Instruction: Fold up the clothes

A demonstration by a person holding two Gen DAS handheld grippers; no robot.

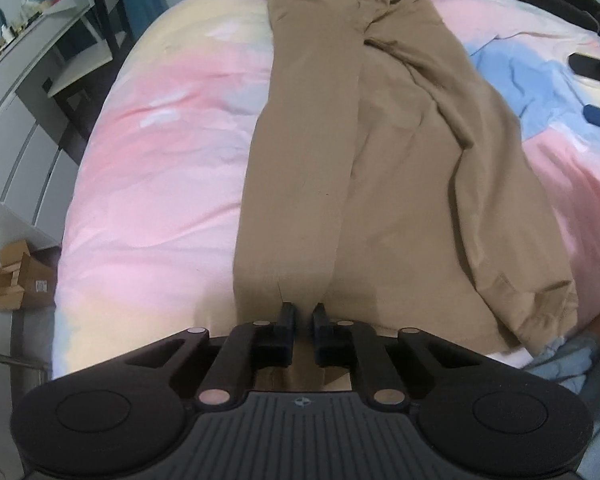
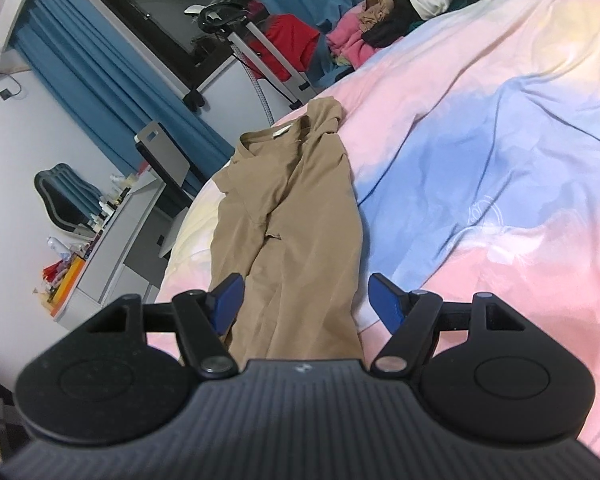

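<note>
A tan garment [image 1: 340, 140] lies stretched lengthwise on the bed, its collar at the far end and one side folded over the middle. My left gripper [image 1: 303, 312] with black fingers is shut on the garment's near hem. In the right wrist view the same tan garment [image 2: 292, 216] runs away from me toward the bed's far edge. My right gripper [image 2: 306, 292] with blue pads is open wide above the garment's near part and holds nothing.
The bed has a pink, blue and yellow cover [image 1: 160, 152] [image 2: 480, 140]. A pile of clothes [image 2: 400, 12] lies at its far end. A grey desk [image 1: 28, 80] and a cardboard box [image 1: 16, 280] stand left of the bed. Blue curtains [image 2: 112, 80] hang behind.
</note>
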